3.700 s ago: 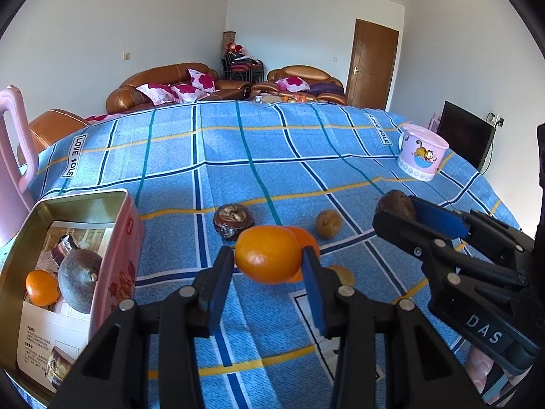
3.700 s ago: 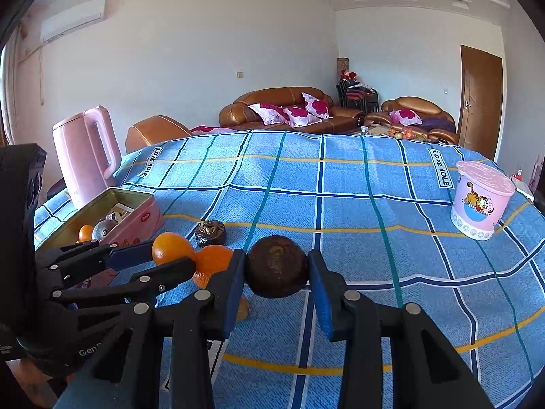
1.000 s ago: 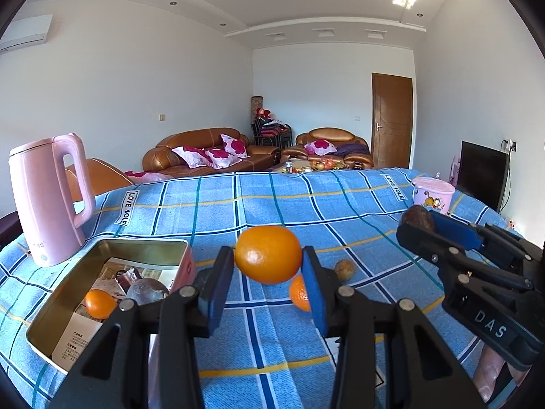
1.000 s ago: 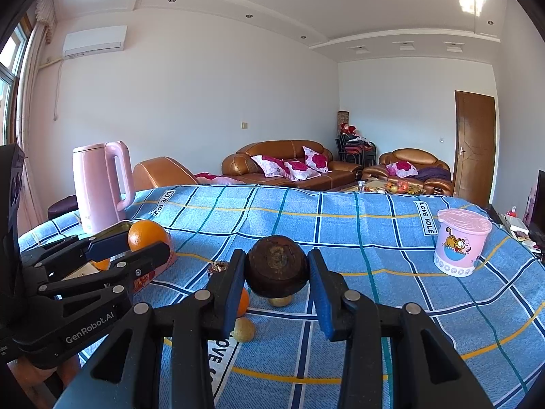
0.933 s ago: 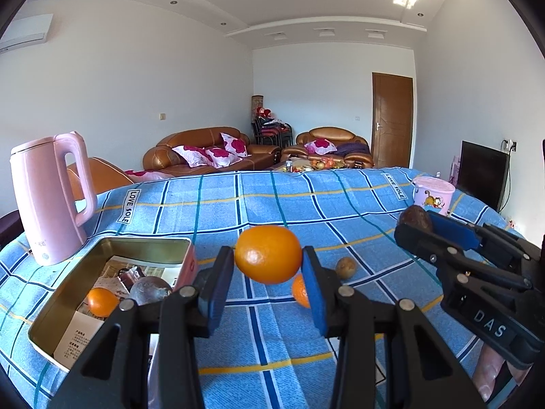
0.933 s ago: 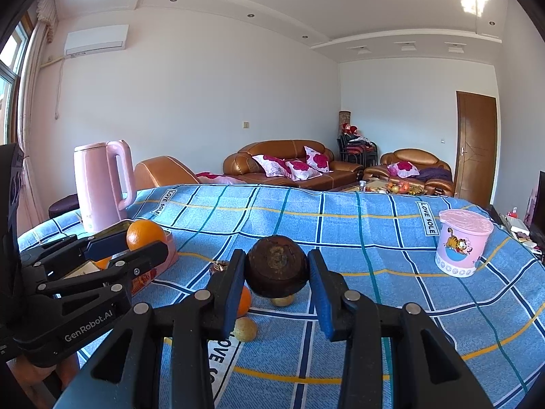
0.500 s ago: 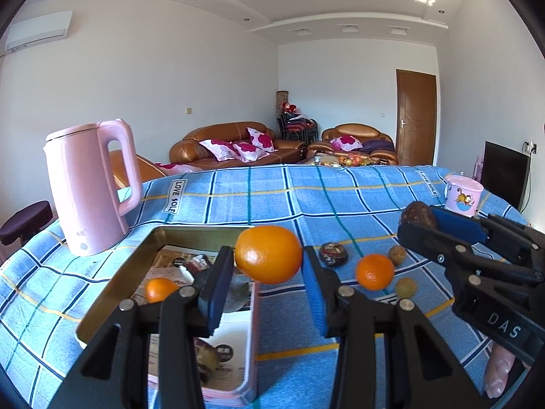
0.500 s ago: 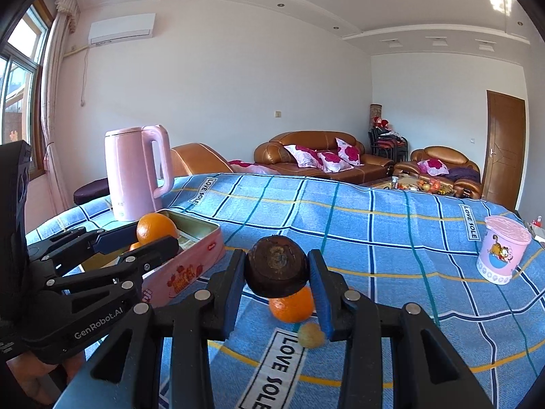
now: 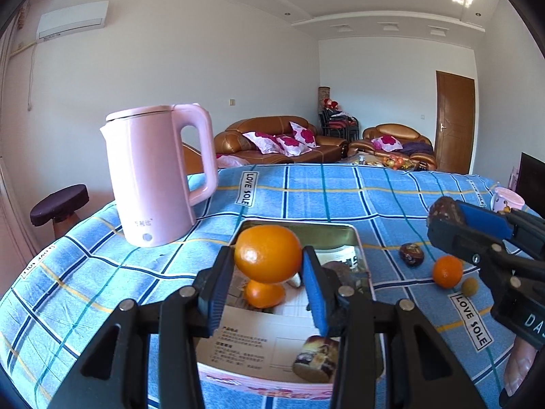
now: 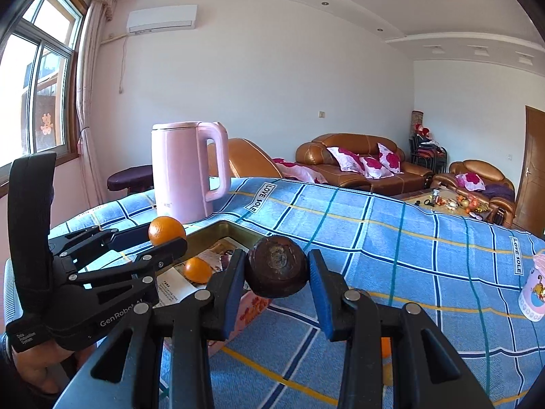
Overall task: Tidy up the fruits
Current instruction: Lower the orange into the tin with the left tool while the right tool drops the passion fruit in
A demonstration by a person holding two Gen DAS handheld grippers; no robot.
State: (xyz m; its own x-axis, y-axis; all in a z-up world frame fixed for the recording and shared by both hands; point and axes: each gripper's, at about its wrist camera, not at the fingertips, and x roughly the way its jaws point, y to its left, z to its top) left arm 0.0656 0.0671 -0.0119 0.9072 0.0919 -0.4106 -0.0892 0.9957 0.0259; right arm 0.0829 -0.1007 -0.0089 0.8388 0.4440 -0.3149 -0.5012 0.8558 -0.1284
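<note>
My left gripper (image 9: 268,274) is shut on an orange (image 9: 268,253) and holds it above the open metal tin (image 9: 347,230). Inside the tin lie a smaller orange (image 9: 264,293), a dark round fruit and printed paper. My right gripper (image 10: 276,277) is shut on a dark brown round fruit (image 10: 276,270), held above the blue cloth beside the tin (image 10: 223,226). The left gripper with its orange (image 10: 167,230) shows at the left in the right wrist view. The right gripper with its brown fruit (image 9: 446,209) shows at the right in the left wrist view.
A pink kettle (image 9: 155,173) stands behind the tin on the blue checked tablecloth (image 9: 306,191). An orange (image 9: 447,271), a small tan fruit (image 9: 470,286) and a dark fruit (image 9: 411,254) lie right of the tin. A pink cup (image 10: 534,288) stands far right.
Both grippers have moved left with their fruits. The left gripper's orange now hangs over the tin, and the kettle has come closer into view.
</note>
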